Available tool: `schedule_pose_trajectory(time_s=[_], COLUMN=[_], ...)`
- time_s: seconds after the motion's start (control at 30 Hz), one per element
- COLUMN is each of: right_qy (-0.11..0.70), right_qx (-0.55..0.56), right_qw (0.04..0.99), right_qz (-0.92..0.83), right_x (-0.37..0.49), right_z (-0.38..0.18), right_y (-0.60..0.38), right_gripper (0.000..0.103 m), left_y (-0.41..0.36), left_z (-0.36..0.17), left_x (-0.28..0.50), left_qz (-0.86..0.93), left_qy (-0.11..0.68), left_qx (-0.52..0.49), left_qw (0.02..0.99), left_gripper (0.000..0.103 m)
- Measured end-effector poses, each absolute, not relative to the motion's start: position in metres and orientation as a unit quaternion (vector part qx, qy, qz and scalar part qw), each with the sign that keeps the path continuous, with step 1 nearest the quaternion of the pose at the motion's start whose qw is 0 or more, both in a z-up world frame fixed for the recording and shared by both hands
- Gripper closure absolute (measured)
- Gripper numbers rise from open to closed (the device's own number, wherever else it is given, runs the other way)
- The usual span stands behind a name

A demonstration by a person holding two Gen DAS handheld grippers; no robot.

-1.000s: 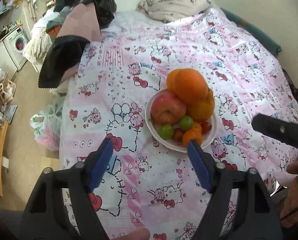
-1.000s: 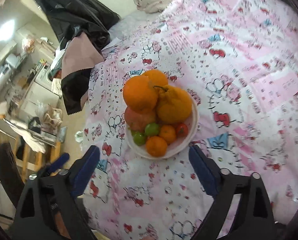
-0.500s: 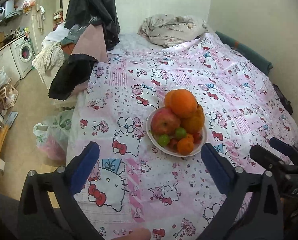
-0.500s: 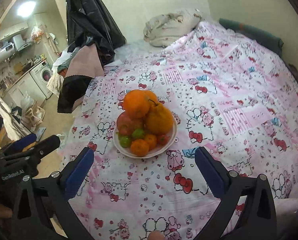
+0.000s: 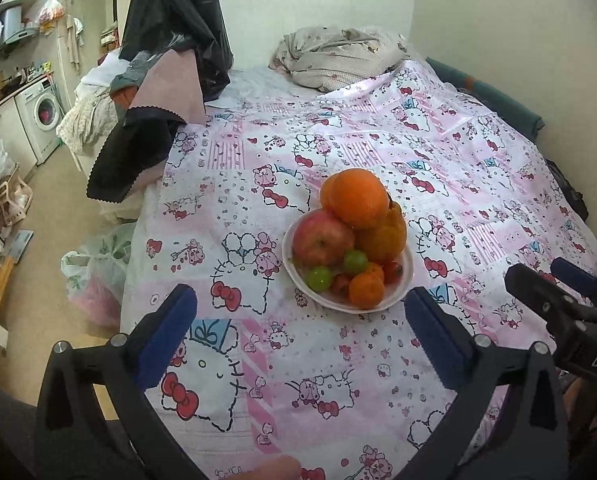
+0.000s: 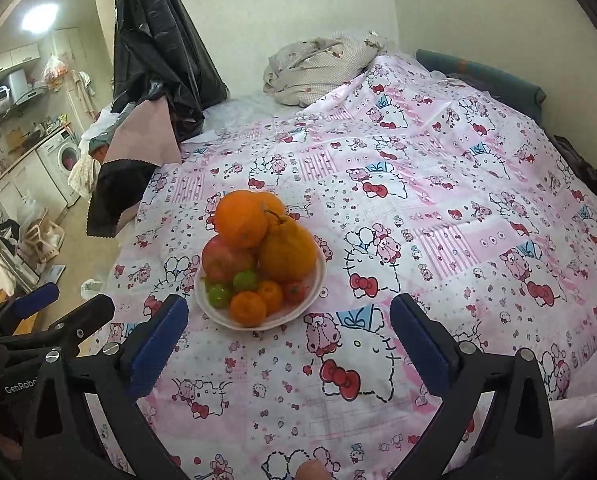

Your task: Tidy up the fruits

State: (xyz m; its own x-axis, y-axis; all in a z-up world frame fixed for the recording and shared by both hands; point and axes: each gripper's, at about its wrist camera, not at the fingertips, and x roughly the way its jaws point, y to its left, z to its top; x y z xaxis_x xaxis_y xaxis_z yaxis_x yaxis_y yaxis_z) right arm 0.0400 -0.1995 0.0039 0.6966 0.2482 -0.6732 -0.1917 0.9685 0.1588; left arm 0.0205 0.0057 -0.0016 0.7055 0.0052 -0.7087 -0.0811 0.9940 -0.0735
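Both tools farther back from the fruit bowl than before, left tool and right tool wide open, empty.

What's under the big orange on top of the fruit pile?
The big orange sits on a red apple and a bumpy orange citrus, with another orange behind. Whatever lies deeper in the white bowl is covered.

Left gripper and right gripper both hover side by side, jaws spread wide, holding nothing
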Motion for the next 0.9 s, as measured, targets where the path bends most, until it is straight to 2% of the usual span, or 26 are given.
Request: schedule_pose_trajectory(time_s=[0.9], right_qy=[0.376], right_qx=[0.045], right_qw=[0.918], right_qz=[0.116], right_x=[0.0410], right_z=[0.0027], right_y=[-0.2009], right_gripper=[0.000], left_y=[0.0071], left_z=[0.0026], left_x=[0.0221], left_qz=[0.020], left_qy=[0.380], left_qx=[-0.065], left_qw=[0.923], left_gripper=[0.000])
